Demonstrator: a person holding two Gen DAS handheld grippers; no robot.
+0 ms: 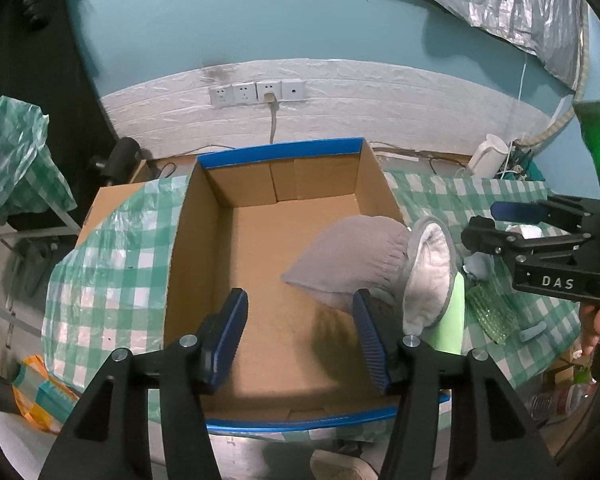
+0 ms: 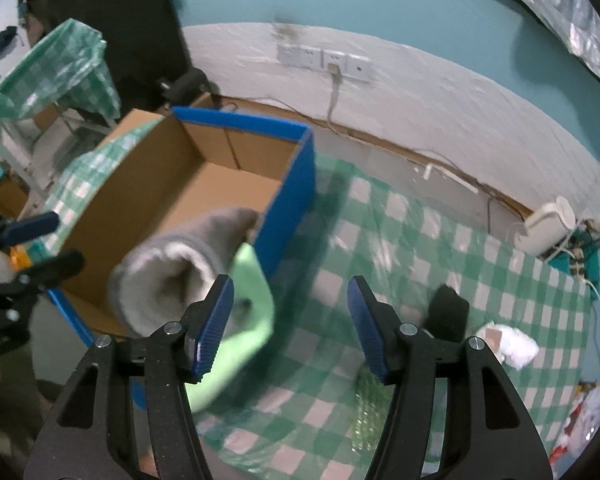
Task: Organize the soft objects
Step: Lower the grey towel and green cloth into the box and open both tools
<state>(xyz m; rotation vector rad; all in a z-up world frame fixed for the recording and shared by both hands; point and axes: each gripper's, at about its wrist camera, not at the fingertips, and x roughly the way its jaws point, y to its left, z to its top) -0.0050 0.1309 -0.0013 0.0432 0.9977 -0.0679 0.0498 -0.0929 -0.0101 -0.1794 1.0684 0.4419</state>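
Note:
An open cardboard box (image 1: 204, 248) with blue edges stands on the checked table; it also shows in the right wrist view (image 2: 292, 184). A grey fleece-lined soft piece (image 1: 356, 260) lies draped over the box's right wall, half inside; it also shows in the right wrist view (image 2: 180, 264). A light green soft piece (image 2: 248, 320) hangs beside it outside the box wall, seen too in the left wrist view (image 1: 452, 320). My left gripper (image 1: 300, 340) is open above the box's near part, empty. My right gripper (image 2: 290, 328) is open and empty over the table, right of the box.
On the green checked tablecloth (image 2: 440, 240) lie a black soft item (image 2: 448, 312), a white crumpled item (image 2: 508, 344) and a clear green textured object (image 1: 492, 312). A white kettle (image 2: 548, 228) and cables sit at the back right by the wall.

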